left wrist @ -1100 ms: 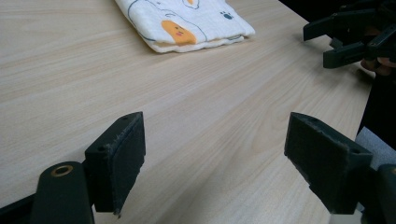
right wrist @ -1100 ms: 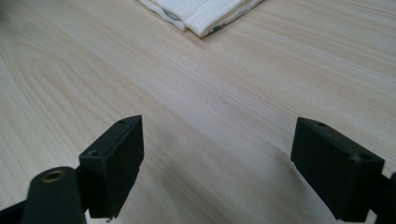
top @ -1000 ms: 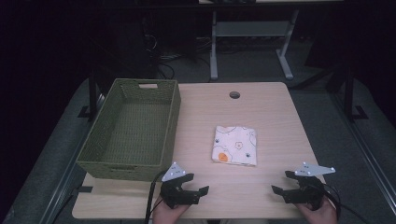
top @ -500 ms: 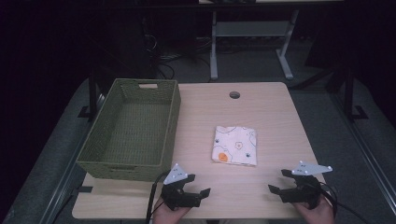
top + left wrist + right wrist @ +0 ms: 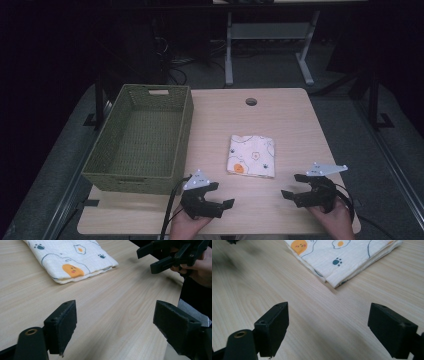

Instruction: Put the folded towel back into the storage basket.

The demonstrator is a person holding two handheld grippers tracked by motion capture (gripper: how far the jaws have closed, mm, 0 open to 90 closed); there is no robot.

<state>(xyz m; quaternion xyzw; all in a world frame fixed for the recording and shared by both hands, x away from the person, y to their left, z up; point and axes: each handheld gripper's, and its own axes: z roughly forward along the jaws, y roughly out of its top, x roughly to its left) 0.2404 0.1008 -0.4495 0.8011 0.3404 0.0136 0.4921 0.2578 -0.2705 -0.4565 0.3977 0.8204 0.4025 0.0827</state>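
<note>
A folded white cloth (image 5: 251,156) printed with eggs and paw prints lies flat on the wooden table (image 5: 285,120), right of centre. My left gripper (image 5: 225,207) is near the front edge, below and left of the cloth, open and holding nothing. My right gripper (image 5: 291,186) is at the front right, open, its jaws pointing left toward the cloth's near right corner. In the left gripper view, the wide-open left gripper (image 5: 118,327) faces the cloth (image 5: 70,257) and the right gripper (image 5: 146,260) beyond. The right gripper (image 5: 332,330) frames bare wood just short of the cloth (image 5: 344,255).
A green woven basket (image 5: 140,140) with nothing in it stands along the table's left side. A round cable hole (image 5: 251,102) sits near the far edge. Desk legs and cables stand on the dark floor beyond the table.
Both grippers have drifted slightly inward toward the cloth, the right one moving left and a little forward. The cloth and the basket have not moved.
</note>
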